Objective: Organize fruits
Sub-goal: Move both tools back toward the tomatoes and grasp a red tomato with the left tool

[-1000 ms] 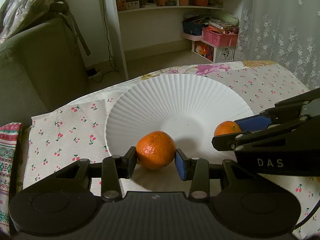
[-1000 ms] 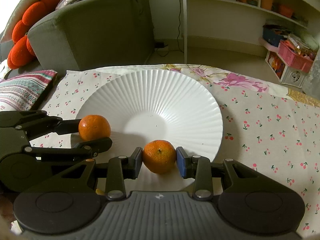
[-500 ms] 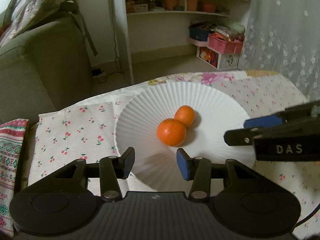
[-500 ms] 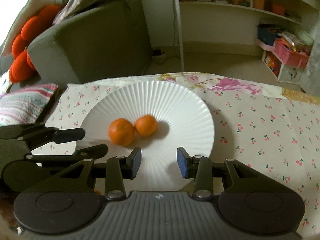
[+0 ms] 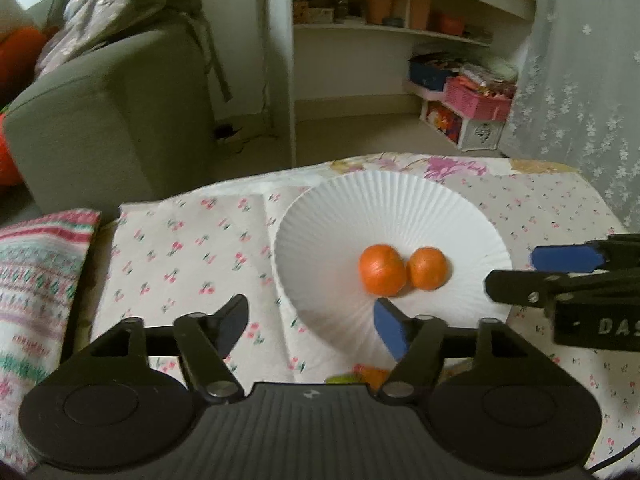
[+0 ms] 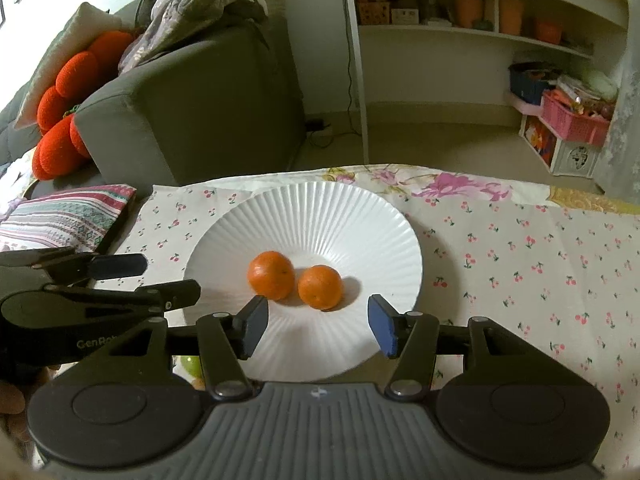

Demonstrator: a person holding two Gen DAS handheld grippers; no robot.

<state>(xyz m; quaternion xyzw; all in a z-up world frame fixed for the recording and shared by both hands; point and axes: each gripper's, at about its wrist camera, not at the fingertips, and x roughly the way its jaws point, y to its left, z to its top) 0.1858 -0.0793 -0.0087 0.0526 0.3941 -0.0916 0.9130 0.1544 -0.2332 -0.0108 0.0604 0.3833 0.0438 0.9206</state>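
Two orange mandarins lie side by side, touching, in the middle of a white ribbed plate (image 5: pixel 320 216) (image 6: pixel 360 216): a larger one (image 5: pixel 381 269) (image 6: pixel 271 275) and a smaller one (image 5: pixel 427 268) (image 6: pixel 320 286). My left gripper (image 5: pixel 312 324) is open and empty, held back from the plate's near left rim. My right gripper (image 6: pixel 316 324) is open and empty over the plate's near rim. Each gripper shows at the edge of the other's view.
The plate sits on a cherry-print cloth (image 6: pixel 520 256) on a low table. More fruit, green and orange, peeks out below the left gripper (image 5: pixel 360 376). A striped cushion (image 5: pixel 36 264) lies at the left, with a grey sofa (image 6: pixel 192 108) and shelves behind.
Both grippers opened and let go of their mandarins, which rolled together in the plate's middle. Both grippers then drew back and up from the plate and opened wider.
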